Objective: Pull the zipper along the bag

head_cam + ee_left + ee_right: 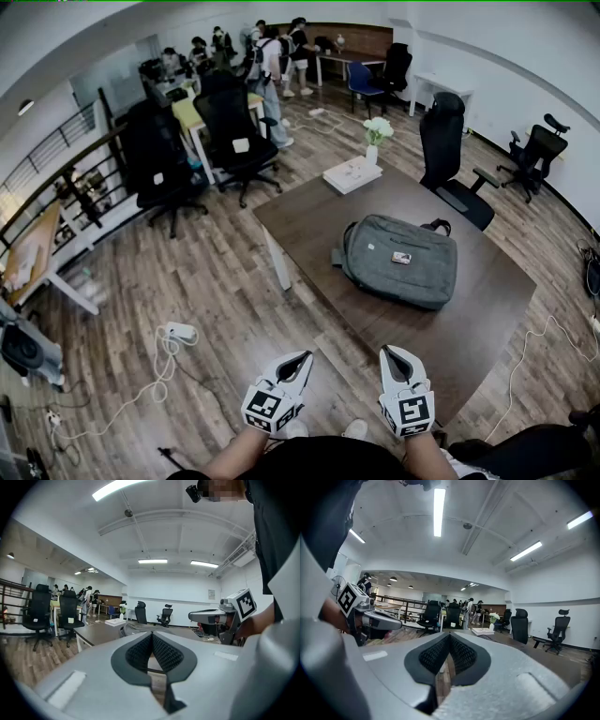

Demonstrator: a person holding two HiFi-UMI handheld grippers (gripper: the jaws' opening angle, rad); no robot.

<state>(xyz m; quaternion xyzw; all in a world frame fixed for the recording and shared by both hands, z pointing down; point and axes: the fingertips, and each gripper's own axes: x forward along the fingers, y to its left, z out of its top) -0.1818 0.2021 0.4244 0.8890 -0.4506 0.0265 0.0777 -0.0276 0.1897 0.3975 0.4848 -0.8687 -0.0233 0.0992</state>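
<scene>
A grey laptop bag (398, 258) lies flat on the dark brown table (487, 309), with a small label on its top and a dark handle at its far side. Its zipper line is too small to make out. My left gripper (302, 357) and right gripper (390, 352) hover side by side near the table's front corner, well short of the bag. Both are shut with nothing between the jaws. In the left gripper view the bag (133, 628) shows as a low grey shape beyond the closed pads (161, 653). In the right gripper view the pads (459, 654) meet.
A white box (352, 174) and a vase of white flowers (376, 131) stand at the table's far corner. A black office chair (448, 150) is behind the table. A power strip with white cables (178, 332) lies on the wooden floor at left. Several people stand far back.
</scene>
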